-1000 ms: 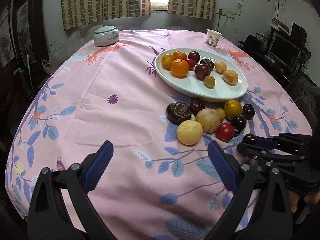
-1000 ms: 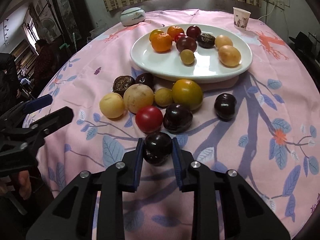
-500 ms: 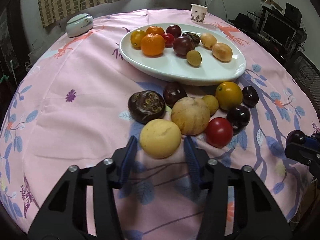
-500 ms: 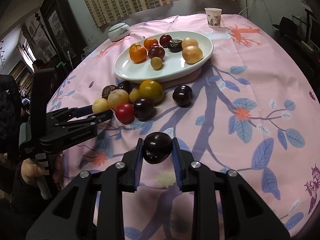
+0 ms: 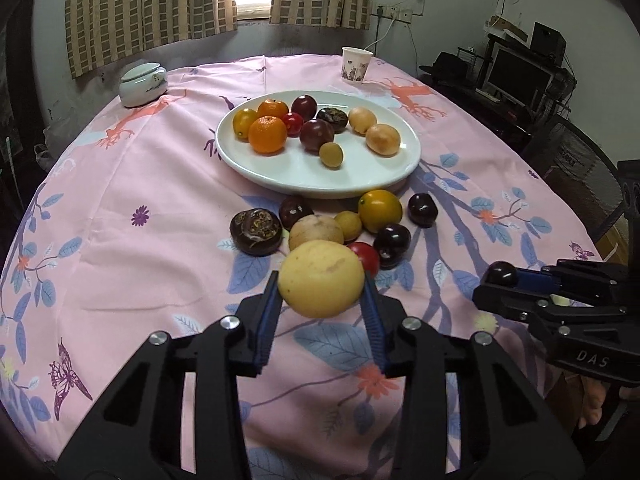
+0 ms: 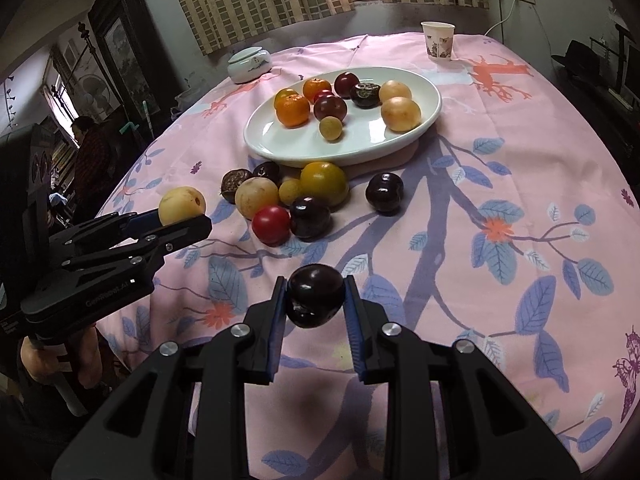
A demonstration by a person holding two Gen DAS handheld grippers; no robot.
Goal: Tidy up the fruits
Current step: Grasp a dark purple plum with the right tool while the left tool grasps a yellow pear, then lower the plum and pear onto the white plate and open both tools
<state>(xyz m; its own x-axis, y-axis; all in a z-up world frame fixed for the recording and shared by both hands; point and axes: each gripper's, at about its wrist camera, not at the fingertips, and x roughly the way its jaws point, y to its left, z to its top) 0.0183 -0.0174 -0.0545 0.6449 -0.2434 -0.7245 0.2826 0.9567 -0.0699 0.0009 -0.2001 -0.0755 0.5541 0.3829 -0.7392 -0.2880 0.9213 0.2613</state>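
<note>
My left gripper (image 5: 321, 300) is shut on a pale yellow fruit (image 5: 321, 278) and holds it above the pink cloth, just before the loose fruit pile (image 5: 344, 224). My right gripper (image 6: 316, 304) is shut on a dark purple plum (image 6: 316, 300), held above the cloth at the near right; it also shows in the left wrist view (image 5: 500, 276). The white oval plate (image 5: 372, 178) beyond the pile holds several oranges, plums and yellow fruits. The left gripper with its yellow fruit (image 6: 182, 206) shows at the left in the right wrist view.
A paper cup (image 5: 355, 65) and a lidded white ceramic jar (image 5: 143, 85) stand at the far side of the round table. A lone dark plum (image 6: 384, 193) lies right of the pile. A desk with a monitor (image 5: 516, 76) is off to the right.
My left gripper closed on the pale yellow fruit and lifted it off the cloth. My right gripper, still holding the plum, drew back and up from the pile.
</note>
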